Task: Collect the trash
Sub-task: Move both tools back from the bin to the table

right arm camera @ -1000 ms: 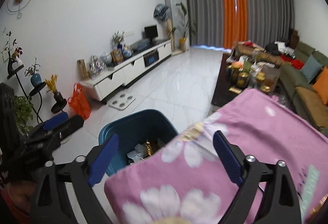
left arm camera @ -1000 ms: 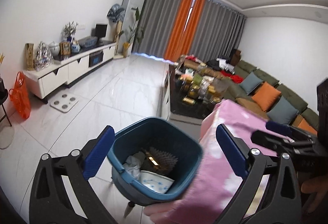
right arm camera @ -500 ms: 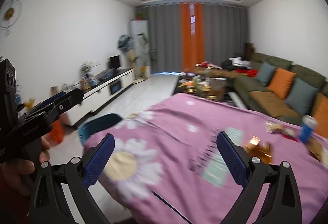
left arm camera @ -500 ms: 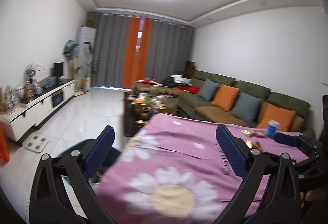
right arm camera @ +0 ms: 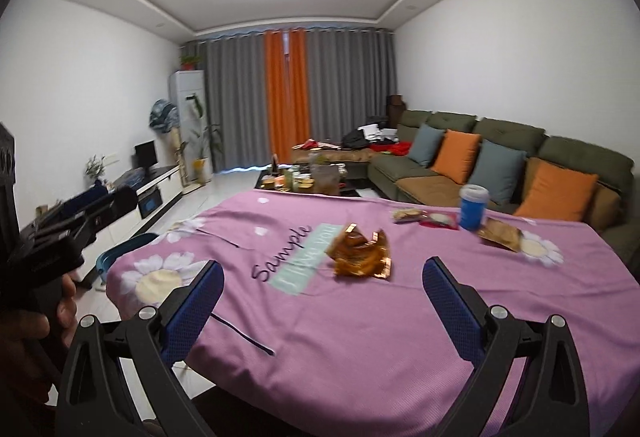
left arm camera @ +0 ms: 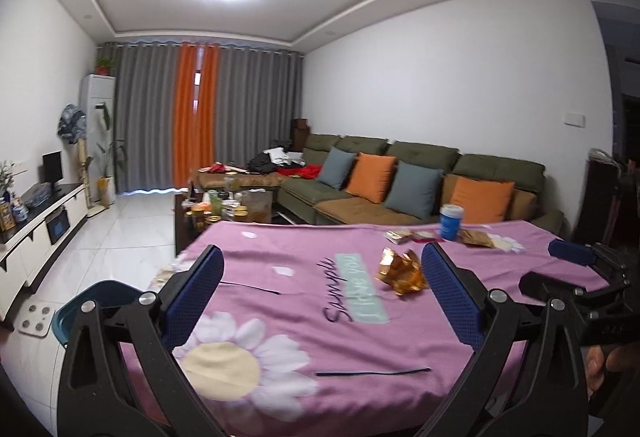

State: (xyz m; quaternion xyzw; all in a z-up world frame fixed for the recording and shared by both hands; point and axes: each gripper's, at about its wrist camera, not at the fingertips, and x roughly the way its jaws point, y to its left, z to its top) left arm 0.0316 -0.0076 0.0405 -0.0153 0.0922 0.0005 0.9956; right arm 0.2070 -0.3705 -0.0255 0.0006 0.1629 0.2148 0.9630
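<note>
Both tongs were spread wide and held nothing. The left gripper [left arm camera: 320,293] and the right gripper [right arm camera: 322,301] hovered over the near part of the pink cloth [right arm camera: 360,337], both aimed across the table toward the sofa [right arm camera: 500,161]. The nearest piece of trash, a crumpled gold wrapper [right arm camera: 362,253], lay on the cloth ahead of both, just beyond the printed lettering. From the right wrist view it sat forward and only a little right of the midline between the open jaws, so the right tongs lay almost in line with it. From the left wrist view the wrapper [left arm camera: 402,273] appeared just beside the inner face of that gripper's right finger [left arm camera: 452,297], well off its centre, so the left tongs would have had to shift rightward to straddle it. On that evidence the right gripper seemed the better placed, though which was truly nearer could not be told. The wrapper looked broader than tall, its long axis running roughly across the right gripper's opening with ragged edges standing up, so a grasp would probably have needed either a turn of the wrist or a pinch on one raised edge. More litter lay farther off by the blue cup [right arm camera: 473,207], and the bin [left arm camera: 96,307] stood on the floor past the table's left corner, on the left gripper's side.
</note>
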